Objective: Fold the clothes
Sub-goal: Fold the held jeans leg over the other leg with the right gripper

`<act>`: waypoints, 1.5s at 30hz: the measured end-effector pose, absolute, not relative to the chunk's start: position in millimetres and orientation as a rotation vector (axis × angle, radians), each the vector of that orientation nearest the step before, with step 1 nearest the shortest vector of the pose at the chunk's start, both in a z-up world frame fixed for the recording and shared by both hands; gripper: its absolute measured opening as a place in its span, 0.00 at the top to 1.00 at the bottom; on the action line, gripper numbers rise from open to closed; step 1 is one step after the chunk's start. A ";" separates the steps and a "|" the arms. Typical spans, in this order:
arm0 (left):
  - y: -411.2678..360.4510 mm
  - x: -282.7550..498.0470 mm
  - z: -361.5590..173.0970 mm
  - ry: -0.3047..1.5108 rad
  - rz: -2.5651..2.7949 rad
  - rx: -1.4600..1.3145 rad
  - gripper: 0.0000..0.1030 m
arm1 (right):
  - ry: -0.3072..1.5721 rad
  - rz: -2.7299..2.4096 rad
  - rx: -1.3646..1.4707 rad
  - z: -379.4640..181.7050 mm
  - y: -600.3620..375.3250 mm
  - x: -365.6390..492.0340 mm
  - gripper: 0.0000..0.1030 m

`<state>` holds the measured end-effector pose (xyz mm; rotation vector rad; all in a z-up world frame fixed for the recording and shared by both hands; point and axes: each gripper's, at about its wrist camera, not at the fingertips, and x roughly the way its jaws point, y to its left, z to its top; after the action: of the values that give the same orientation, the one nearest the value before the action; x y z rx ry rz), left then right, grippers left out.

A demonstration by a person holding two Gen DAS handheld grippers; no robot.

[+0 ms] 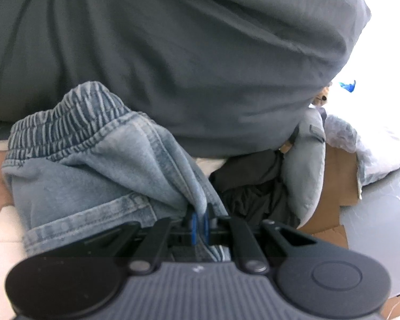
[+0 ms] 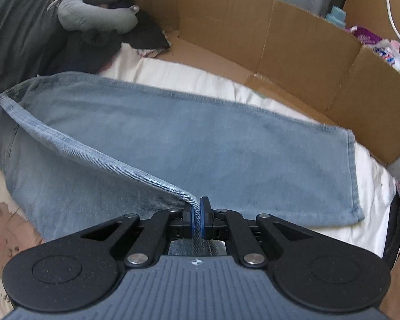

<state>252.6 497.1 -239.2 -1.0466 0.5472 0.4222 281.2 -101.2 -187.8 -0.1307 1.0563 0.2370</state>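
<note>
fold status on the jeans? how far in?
Early. Done: one leg of the jeans lies flat on the white bedding. In hand: right gripper is shut on the seam edge of the other leg, left gripper is shut on denim near the elastic waistband. Left: lay that leg over, then fold lengthwise. No finished fold visible.

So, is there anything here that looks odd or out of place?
Only clutter: a grey neck pillow and dark clothes lie heaped at the far corner of the white bedding, beside the cardboard. The jeans, pinched by both grippers, look undamaged.
</note>
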 end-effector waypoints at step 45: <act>501.2 333.1 -265.9 0.627 0.557 -0.971 0.76 | 1.262 0.108 -0.293 -325.5 -40.6 534.7 0.94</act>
<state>333.1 501.2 -265.9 -0.9706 0.6275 0.5569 534.7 -40.6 -325.5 -0.2931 1.2616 0.1080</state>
